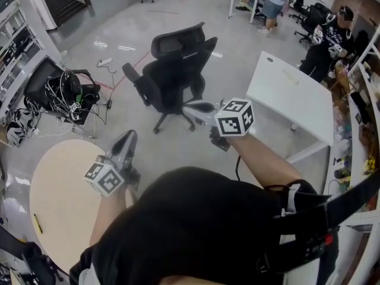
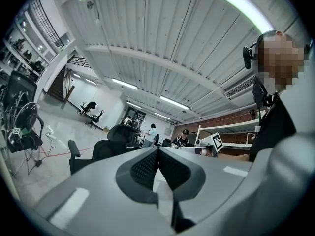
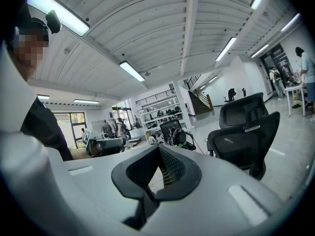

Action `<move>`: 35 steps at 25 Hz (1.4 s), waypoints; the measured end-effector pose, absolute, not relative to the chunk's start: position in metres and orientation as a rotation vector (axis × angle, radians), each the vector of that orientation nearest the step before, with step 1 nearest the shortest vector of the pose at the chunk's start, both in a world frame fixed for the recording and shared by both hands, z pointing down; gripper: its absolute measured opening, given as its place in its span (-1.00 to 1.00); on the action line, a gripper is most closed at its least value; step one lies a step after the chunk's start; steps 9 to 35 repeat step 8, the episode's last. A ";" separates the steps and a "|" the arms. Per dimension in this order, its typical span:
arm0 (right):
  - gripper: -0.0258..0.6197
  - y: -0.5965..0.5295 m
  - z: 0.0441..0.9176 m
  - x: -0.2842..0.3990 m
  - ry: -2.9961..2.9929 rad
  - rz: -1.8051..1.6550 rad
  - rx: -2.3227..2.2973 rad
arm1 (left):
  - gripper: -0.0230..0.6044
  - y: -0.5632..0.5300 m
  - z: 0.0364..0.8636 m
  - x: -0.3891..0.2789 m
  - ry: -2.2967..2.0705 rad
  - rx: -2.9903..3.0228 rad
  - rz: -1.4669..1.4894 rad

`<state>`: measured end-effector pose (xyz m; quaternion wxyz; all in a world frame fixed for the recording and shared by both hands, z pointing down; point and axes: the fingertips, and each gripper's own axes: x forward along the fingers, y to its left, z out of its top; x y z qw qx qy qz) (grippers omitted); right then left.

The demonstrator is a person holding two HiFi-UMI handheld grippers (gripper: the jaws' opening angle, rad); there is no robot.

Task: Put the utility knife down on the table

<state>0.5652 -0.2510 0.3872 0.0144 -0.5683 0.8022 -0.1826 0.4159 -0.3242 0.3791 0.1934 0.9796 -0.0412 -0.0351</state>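
A thin yellow item, possibly the utility knife, lies on the round beige table near its left rim. My left gripper hovers past the table's right edge, well away from that item. Its jaws are shut with nothing between them, and the dark pads meet at the left gripper's tip. My right gripper is held out toward the black office chair. It is shut and empty too, with the right gripper's pads closed together. Both grippers point about level.
The black office chair stands just ahead of both grippers. A white desk lies to the right, and a stand tangled with cables to the left. People are at the far desks. Shelves line both walls.
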 end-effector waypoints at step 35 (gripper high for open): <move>-0.88 -0.256 0.385 0.561 2.518 -0.574 -1.740 | -0.93 -0.330 0.377 0.407 -0.148 2.739 -0.109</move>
